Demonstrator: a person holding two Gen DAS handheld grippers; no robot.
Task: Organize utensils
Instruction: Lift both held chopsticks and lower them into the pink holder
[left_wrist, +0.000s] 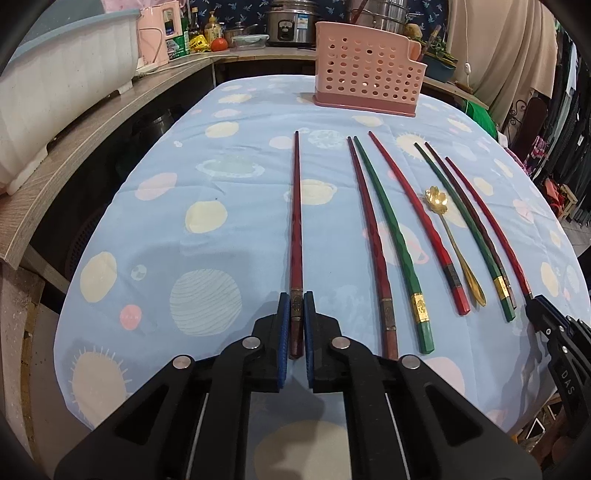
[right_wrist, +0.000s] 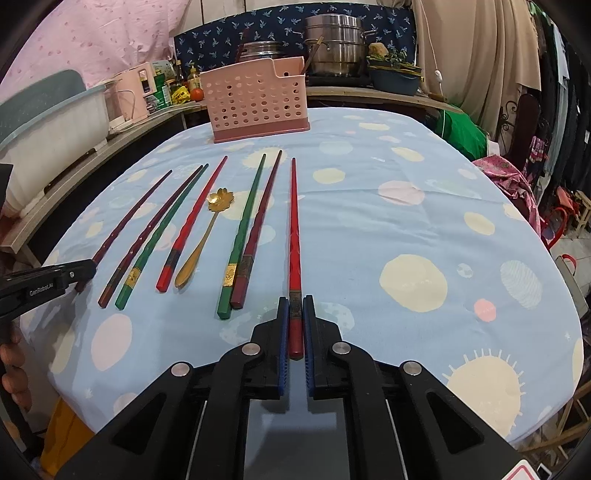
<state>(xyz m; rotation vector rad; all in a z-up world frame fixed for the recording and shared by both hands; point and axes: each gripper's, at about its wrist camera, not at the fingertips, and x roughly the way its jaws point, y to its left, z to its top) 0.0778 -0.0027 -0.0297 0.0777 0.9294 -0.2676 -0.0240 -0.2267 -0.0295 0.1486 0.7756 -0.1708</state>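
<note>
- My left gripper (left_wrist: 296, 295) pinches the near end of a dark red wooden chopstick (left_wrist: 296, 221); its butt end sits between my blue pads (left_wrist: 283, 325).
- My right gripper (right_wrist: 295, 299) is clamped on a bright red chopstick (right_wrist: 294, 229), the rightmost of the row.
- Between them lie five more red and green chopsticks (left_wrist: 391, 236) and a gold flower-bowl spoon (left_wrist: 448, 236), flat on the blue planet-print tablecloth (left_wrist: 221, 177).
- At the far edge stands a pink perforated plastic utensil holder (left_wrist: 365, 77); I cannot see inside it.
</note>
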